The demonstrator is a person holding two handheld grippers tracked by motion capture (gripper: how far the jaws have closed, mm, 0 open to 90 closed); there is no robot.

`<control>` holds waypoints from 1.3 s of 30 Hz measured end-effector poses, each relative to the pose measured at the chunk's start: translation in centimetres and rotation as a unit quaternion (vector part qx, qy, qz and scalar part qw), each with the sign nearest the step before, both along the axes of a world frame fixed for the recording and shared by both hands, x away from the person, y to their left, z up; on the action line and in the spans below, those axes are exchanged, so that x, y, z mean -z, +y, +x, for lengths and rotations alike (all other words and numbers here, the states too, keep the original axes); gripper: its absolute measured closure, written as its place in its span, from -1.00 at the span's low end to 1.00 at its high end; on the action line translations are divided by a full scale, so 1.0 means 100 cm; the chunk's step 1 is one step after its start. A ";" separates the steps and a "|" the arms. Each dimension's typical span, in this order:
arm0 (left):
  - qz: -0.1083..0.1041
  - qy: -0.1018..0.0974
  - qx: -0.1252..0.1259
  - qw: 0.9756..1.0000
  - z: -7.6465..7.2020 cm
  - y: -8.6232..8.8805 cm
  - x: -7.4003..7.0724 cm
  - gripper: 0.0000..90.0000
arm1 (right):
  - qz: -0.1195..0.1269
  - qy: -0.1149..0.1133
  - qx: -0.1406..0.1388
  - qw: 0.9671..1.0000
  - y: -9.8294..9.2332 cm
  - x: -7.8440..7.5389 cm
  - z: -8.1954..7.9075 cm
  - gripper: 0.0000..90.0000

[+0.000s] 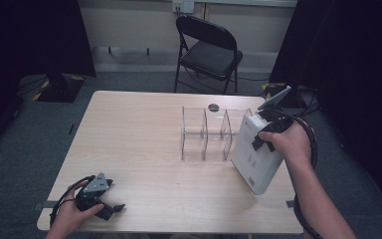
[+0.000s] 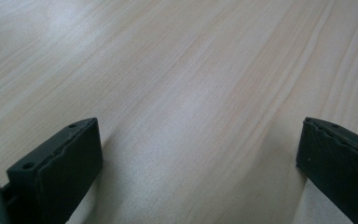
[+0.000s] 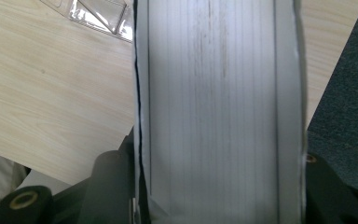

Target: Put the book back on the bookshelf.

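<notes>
The right gripper [image 1: 258, 138] clamped a thick white hardback book [image 1: 255, 158] across its covers; it looked heavy, stiff. The left gripper [image 1: 110, 209] rested open.

Dim, soft overhead light with dark room edges; the table [image 1: 144, 129] shows faint glare, and both gripper views blur close up.

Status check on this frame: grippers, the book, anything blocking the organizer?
Right gripper shut on white book, held tilted above table edge. Left gripper open, resting on table. Clear organizer beside book, slots unobstructed.
</notes>
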State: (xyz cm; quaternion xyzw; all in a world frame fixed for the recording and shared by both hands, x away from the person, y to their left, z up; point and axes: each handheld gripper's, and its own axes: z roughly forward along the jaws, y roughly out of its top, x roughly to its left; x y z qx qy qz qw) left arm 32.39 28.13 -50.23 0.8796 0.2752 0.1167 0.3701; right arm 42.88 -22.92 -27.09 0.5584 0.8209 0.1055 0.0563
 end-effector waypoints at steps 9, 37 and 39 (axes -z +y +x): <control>-0.001 0.002 0.001 1.000 0.000 0.000 0.000 -1.00 | 0.004 -0.002 0.010 1.000 0.001 0.001 0.007 0.17; 0.001 0.004 0.001 1.000 0.000 0.000 0.000 -1.00 | -0.009 -0.017 0.030 0.999 0.007 0.000 0.029 0.17; 0.000 0.005 0.000 1.000 0.000 0.000 0.000 -1.00 | -0.010 -0.016 0.031 0.999 0.008 0.000 0.030 0.17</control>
